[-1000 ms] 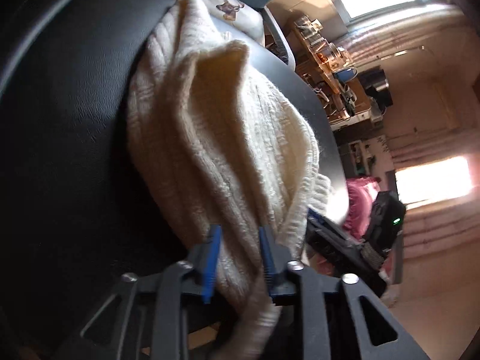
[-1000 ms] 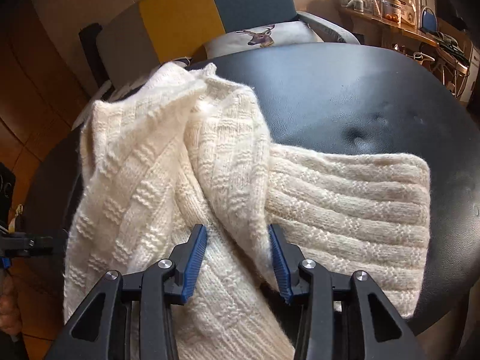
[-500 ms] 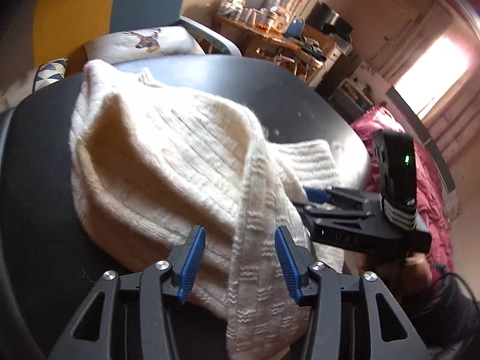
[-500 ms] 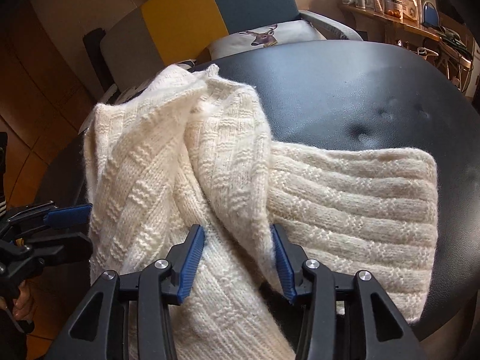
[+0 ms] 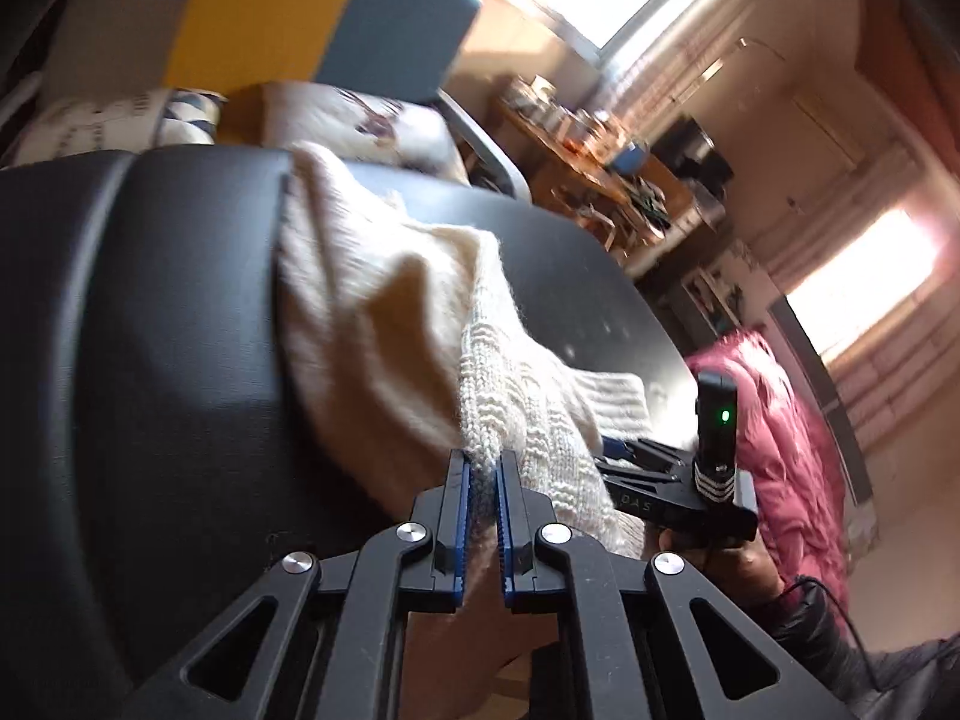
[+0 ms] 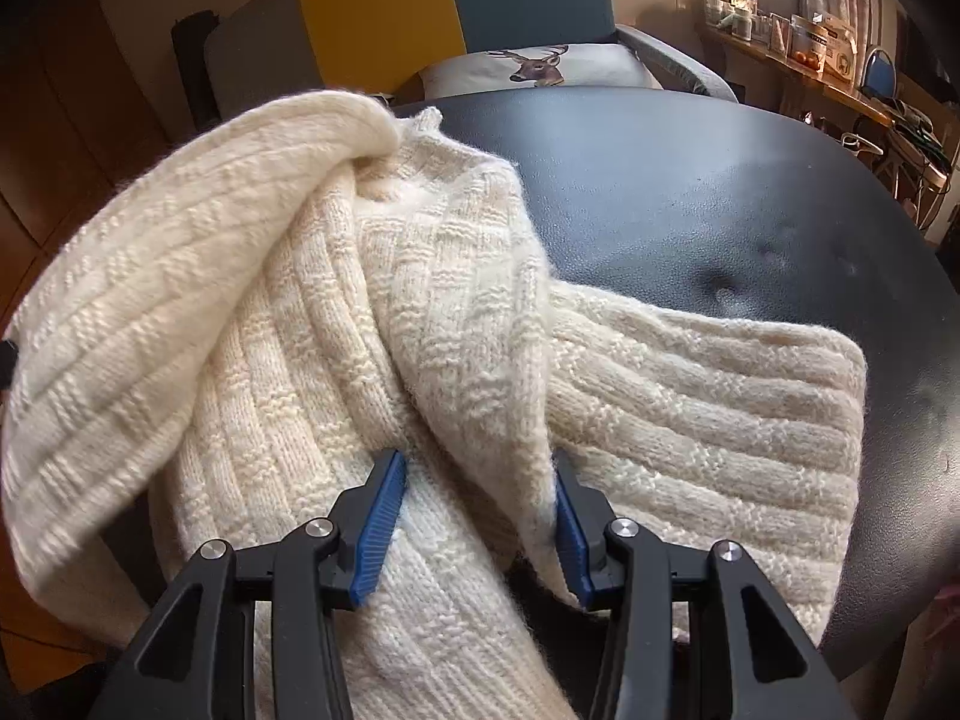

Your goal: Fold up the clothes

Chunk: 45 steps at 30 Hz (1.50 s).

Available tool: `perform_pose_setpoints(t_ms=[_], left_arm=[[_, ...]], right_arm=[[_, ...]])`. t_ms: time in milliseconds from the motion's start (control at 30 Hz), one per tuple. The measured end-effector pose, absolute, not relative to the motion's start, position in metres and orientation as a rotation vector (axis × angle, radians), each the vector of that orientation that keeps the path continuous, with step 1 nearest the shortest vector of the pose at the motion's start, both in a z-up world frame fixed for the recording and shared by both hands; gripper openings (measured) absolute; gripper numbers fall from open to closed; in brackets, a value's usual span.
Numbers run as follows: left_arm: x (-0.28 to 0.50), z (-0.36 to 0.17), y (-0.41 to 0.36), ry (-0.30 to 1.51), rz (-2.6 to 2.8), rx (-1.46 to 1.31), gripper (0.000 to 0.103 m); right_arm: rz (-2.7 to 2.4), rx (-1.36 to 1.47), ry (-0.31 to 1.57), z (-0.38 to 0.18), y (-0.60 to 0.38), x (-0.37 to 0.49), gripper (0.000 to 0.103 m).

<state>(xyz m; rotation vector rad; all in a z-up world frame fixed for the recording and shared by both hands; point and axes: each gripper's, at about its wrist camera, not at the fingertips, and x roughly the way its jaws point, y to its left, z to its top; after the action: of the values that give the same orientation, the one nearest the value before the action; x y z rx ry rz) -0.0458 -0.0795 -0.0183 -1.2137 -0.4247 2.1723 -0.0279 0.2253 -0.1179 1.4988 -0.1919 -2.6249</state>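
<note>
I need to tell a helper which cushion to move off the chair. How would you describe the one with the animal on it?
Behind the round black table stands an armchair with a yellow and teal back. On its seat lies the pale cushion, just past the cream knitted sweater. It alone carries a brown stag's head with antlers.

Sweater [image 6: 336, 324]: cream, knit in ribs and stepped basket-weave blocks.
Table [image 6: 720, 180]: glossy black.
Left gripper [image 5: 483, 468]: black frame, blue ridged pads.
Right gripper [image 6: 477, 480]: black frame, blue ridged pads.
Chair [image 6: 456, 6]: grey, mustard-yellow and teal panels.
Cushion [image 6: 540, 69]: white, brown deer-head print.
Quilted garment [image 5: 774, 420]: pink-red.
</note>
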Motion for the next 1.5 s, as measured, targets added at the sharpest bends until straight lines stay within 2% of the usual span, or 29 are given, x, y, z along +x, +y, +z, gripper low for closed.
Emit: perform_pose_setpoints(t_ms=[267,633,733,833,900,1067,1267,1367,1433,1467,1500], left_arm=[[-0.038,-0.008,-0.186,-0.489,2.401,-1.266,0.008],[-0.065,-0.063,-0.246,-0.342,2.570,-1.562,0.008],[-0.067,-0.065,-0.266,-0.402,2.566,-1.606,0.010],[-0.067,-0.066,-0.287,-0.480,2.559,-1.646,0.021],[-0.053,-0.055,-0.306,-0.523,2.611,-1.630,0.043],[0.005,-0.060,-0.333,-0.505,2.663,-1.669,0.045],[0.056,-0.111,-0.315,-0.489,2.545,-1.783,0.046],[0.064,-0.122,-0.298,-0.395,2.599,-1.778,0.051],[0.067,-0.120,-0.286,-0.293,2.655,-1.747,0.047],[0.068,-0.119,-0.284,-0.294,2.660,-1.732,0.027],[0.069,-0.118,-0.282,-0.296,2.664,-1.718,0.017]], right_arm=[[-2.626,1.512,-0.196,-0.115,0.223,-0.021,0.049],[-2.625,1.542,-0.163,-0.113,0.224,-0.023,0.050],[-2.623,1.543,-0.165,-0.114,0.225,-0.025,0.050],[-2.616,1.545,-0.166,-0.115,0.225,-0.029,0.051],[-2.613,1.540,-0.164,-0.116,0.225,-0.031,0.052],[-2.630,1.512,-0.164,-0.117,0.224,-0.031,0.054],[-2.655,1.488,-0.145,-0.118,0.222,-0.029,0.055],[-2.655,1.495,-0.129,-0.116,0.221,-0.030,0.055],[-2.659,1.495,-0.128,-0.116,0.221,-0.029,0.055],[-2.663,1.492,-0.125,-0.116,0.220,-0.028,0.055],[-2.667,1.489,-0.121,-0.116,0.220,-0.028,0.055]])
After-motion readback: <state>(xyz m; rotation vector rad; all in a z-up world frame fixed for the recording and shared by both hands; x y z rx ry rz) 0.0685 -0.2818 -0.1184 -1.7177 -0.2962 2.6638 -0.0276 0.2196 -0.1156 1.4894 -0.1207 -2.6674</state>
